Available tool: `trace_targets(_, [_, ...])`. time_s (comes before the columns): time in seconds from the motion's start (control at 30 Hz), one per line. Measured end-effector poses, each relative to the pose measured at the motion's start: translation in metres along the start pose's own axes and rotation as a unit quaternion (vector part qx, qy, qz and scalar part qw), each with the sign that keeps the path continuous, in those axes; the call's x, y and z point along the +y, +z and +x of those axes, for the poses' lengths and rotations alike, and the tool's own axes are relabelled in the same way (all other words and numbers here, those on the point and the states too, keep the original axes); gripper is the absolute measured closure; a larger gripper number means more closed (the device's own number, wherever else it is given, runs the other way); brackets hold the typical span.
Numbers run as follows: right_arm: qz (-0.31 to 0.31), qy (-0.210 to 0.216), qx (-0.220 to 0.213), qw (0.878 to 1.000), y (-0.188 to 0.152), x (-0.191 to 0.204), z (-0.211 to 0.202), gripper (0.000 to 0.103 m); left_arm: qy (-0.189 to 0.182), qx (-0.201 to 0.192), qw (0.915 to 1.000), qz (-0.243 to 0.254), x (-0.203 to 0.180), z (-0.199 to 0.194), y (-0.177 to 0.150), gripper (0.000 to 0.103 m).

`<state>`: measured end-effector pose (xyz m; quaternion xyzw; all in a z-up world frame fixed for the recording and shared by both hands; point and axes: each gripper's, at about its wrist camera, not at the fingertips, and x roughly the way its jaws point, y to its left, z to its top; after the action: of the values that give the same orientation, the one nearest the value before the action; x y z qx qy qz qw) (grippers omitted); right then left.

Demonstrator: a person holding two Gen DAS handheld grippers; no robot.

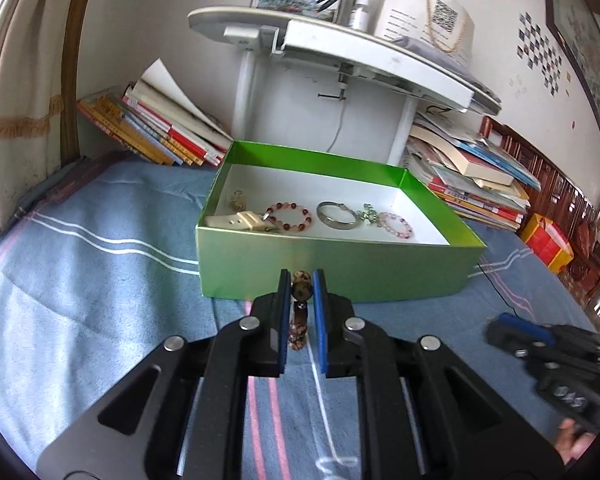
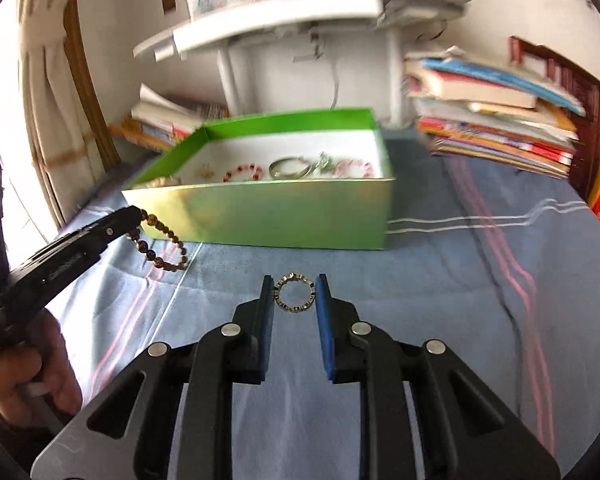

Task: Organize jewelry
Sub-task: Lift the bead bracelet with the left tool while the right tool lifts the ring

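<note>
A green box (image 1: 340, 268) stands on the blue bedspread and holds several bracelets, among them a red bead bracelet (image 1: 288, 216) and a silver bangle (image 1: 336, 214). My left gripper (image 1: 301, 284) is shut on a brown bead bracelet (image 1: 300, 322) just in front of the box; the bracelet hangs from it in the right wrist view (image 2: 162, 248). My right gripper (image 2: 294, 292) has its fingers on both sides of a small gold ring bracelet (image 2: 294, 293) above the bedspread, right of the left gripper. The box shows there too (image 2: 268, 216).
Stacks of books lie behind the box at the left (image 1: 156, 128) and right (image 1: 472, 176). A white folding desk (image 1: 340, 48) stands behind. A thin black cable (image 2: 504, 300) runs across the bedspread at the right. The right gripper shows in the left wrist view (image 1: 548, 348).
</note>
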<state>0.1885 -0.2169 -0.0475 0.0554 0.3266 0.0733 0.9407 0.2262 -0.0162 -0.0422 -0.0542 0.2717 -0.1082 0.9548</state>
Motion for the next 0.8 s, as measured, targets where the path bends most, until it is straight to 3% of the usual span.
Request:
trace_targets(0.17, [0.008, 0.005, -0.034, 0.999, -0.017, -0.009, -0.045, 0.082, 0.005, 0.019, 0.9998, 0.001, -0.009, -0.037, -0.006, 0.092])
trace_targets(0.5, [-0.020, 0.046, -0.096, 0.994, -0.037, 0.008, -0.119, 0.082, 0.009, 0.012, 0.9997, 0.017, -0.014, -0.133, -0.030, 0.092])
trace_targets(0.8, [-0.032, 0.060, -0.120, 0.991, -0.039, 0.017, -0.141, 0.082, -0.007, 0.006, 0.9991, 0.041, -0.035, -0.171, -0.040, 0.092])
